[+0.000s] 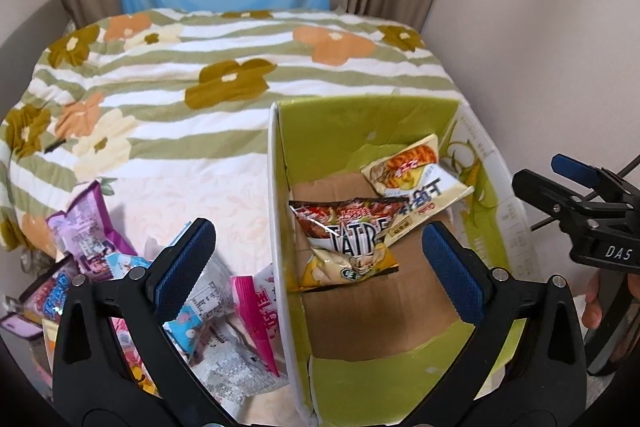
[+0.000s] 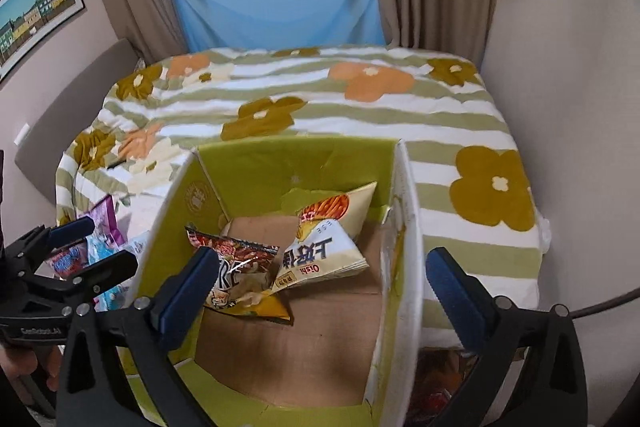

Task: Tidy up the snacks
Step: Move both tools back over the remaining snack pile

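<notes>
Though heaped loosely on the bed left of the green box, probably light, crinkly, slippery: snack packets (best pinched at a sealed edge). Pink one's long axis toward the box. Left hand-held gripper and right hand-held gripper both agape, empty.

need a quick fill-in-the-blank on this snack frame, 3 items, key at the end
1. The number of snack bags lying inside the green box is ____.
2. The left gripper has its fingers ____ and holds nothing.
3. The pile of unsorted snacks lies on the bed, outside the box on its ____ side.

Missing words: two; open; left
</notes>
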### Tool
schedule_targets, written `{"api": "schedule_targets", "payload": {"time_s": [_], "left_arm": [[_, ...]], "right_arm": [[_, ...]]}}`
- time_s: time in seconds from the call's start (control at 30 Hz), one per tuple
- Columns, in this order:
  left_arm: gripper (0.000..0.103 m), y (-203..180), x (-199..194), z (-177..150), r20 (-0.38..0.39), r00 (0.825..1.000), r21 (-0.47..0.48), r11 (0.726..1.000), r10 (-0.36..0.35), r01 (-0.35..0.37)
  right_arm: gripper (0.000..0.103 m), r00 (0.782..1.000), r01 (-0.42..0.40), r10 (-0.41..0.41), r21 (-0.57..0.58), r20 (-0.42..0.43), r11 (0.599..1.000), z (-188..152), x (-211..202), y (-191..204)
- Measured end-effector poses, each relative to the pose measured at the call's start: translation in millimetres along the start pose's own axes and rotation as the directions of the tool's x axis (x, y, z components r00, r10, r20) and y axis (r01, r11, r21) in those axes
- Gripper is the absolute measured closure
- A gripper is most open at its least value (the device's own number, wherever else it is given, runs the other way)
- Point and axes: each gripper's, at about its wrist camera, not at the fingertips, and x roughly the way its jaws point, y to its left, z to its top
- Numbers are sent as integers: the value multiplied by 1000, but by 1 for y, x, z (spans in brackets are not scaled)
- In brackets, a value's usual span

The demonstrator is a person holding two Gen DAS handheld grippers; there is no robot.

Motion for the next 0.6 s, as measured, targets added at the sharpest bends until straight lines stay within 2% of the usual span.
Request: {"api": "schedule_targets", "payload": {"time_s": [0.2,0.4,0.6], "left_arm": [[1,-1,-36,-6,48,999,-22,1000,16,-15],[1,10,-75,-31,75,995,-56,997,65,-61],[1,42,-116,-64,103,991,-93,993,88,-79]], "right_arm": [[0,998,31,-31,-10,54,999,-3,-34,5],[0,997,-27,30,-33,76,999,-14,-57,19],[0,990,-108,110,-29,87,994,-34,-78,47]]}}
